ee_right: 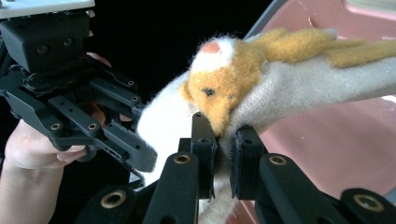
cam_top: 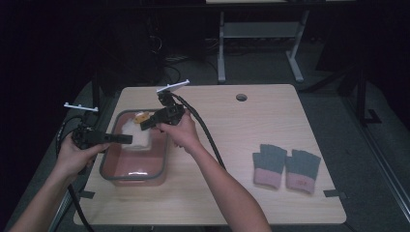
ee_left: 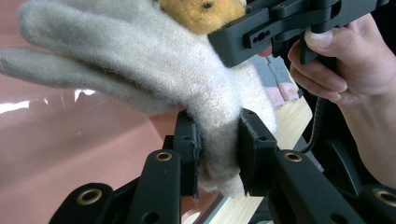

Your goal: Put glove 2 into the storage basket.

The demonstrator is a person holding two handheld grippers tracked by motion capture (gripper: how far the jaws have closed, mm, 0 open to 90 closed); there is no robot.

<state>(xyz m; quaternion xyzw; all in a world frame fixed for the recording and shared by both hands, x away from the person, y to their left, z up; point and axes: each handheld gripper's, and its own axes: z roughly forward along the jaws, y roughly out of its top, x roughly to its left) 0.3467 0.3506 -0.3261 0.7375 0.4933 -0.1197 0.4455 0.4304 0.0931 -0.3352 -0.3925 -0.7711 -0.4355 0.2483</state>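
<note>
Holding a cream glove (cam_top: pixel 135 134) over the pink tub (cam_top: pixel 109 159), both grippers clamp it.
Left gripper (ee_left: pixel 218 154) pinches its cuff, right gripper (ee_right: pixel 218 154) its orange patch; fingers point away from the left gripper; its full length is hard to see.

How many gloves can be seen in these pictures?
3: a cream glove held above the pink tub, and two grey-pink gloves lying side by side at the table's right.

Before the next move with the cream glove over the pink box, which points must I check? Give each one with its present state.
1. Left gripper shut on the cream glove: ok.
2. Right gripper shut on the same glove by its orange animal patch: ok.
3. Glove lifted over the pink box: ok.
4. Grey gloves away from both hands: ok.
5. Grip firmness: cannot tell.
</note>
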